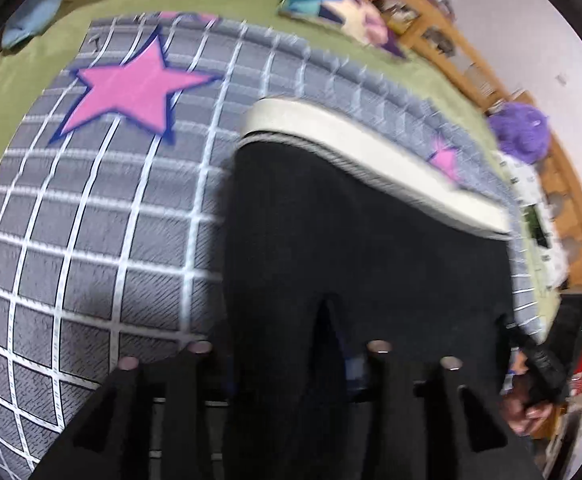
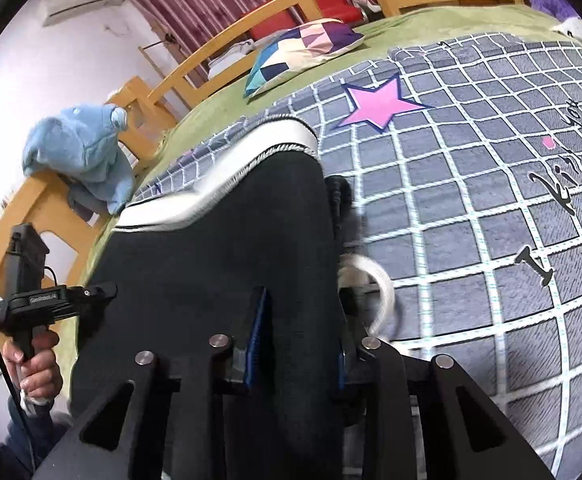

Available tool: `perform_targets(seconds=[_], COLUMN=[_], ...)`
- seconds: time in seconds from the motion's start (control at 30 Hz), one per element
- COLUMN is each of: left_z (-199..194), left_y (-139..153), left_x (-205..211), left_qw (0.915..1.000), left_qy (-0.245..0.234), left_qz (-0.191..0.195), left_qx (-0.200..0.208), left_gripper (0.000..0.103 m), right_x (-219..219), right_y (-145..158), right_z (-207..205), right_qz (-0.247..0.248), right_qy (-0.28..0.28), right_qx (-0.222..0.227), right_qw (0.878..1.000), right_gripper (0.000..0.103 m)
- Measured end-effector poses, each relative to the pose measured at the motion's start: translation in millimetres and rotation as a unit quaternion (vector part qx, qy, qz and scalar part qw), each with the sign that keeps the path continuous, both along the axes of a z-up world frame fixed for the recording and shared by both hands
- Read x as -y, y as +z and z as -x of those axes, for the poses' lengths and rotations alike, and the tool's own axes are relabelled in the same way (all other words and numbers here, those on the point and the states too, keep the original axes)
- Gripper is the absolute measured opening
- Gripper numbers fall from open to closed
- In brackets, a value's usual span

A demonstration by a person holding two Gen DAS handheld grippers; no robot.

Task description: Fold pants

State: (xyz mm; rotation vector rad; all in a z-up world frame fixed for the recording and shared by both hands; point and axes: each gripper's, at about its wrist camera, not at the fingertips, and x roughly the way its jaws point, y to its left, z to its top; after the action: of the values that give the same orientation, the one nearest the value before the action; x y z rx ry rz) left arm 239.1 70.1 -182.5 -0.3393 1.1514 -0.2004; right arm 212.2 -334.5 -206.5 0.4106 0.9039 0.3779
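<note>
Now, one pair of black pants (image 2: 211,248) with a white waistband, two grippers. Right gripper (image 2: 297,344) tilts down at the checked blanket (image 2: 471,240), jaws pinching the pants' edge, blue pads on the cloth. Left gripper (image 1: 287,360) angles down too; dark fabric lies between its fingers, though whether they clamp it I cannot tell. One hand (image 2: 35,364) grips its handle.
</note>
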Motion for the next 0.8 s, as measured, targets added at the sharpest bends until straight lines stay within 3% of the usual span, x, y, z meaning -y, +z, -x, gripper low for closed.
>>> perform_targets(seconds=[0.07,0.13,0.2,0.3,0.37,0.43,0.5,0.63,0.8], left_z=[4.9,11.0,23.4,56.9,83.6,110.2,138.1,188.0,194.8], left_y=[2.8,14.0,27.0,42.9,45.3,43.1,39.6,26.0,3.3], left_x=[7.1,17.4,22.1,18.0,9.9,1.1,-9.6,-18.8,14.4], left_qw=[0.9996,0.9969,0.9938,0.9931,0.9929,0.9928,0.9935,0.9965,0.9913], left_qy=[-0.005,-0.012,-0.014,-0.022,-0.024,-0.026,-0.022,-0.027,-0.045], left_qz=[-0.025,-0.074,-0.103,-0.098,-0.094,-0.093,-0.086,-0.045,-0.106], left_qx=[0.009,0.023,0.041,0.061,0.069,0.071,0.071,0.065,0.063], left_gripper=[0.051,0.050,0.049,0.051,0.051,0.051,0.051,0.051,0.047], right_x=[5.7,-8.3,-19.0,-15.5,-15.6,-21.2,-26.4,-24.4,-29.3], right_y=[-2.2,9.6,22.2,51.8,65.0,70.8,68.8,42.1,14.6], right_z=[-4.3,-6.3,-2.6,20.7,41.1,55.5,66.3,79.3,89.4], right_qz=[0.003,0.072,0.124,0.129,0.107,0.121,0.135,0.123,0.144], right_qy=[-0.016,-0.018,-0.014,-0.031,-0.014,0.001,0.008,0.009,-0.006], right_qx=[-0.023,-0.014,-0.006,0.020,0.038,0.051,0.058,0.020,0.014], right_qw=[1.000,0.997,0.992,0.991,0.993,0.991,0.989,0.992,0.989], right_gripper=[0.035,0.042,0.041,0.038,0.038,0.038,0.038,0.037,0.037])
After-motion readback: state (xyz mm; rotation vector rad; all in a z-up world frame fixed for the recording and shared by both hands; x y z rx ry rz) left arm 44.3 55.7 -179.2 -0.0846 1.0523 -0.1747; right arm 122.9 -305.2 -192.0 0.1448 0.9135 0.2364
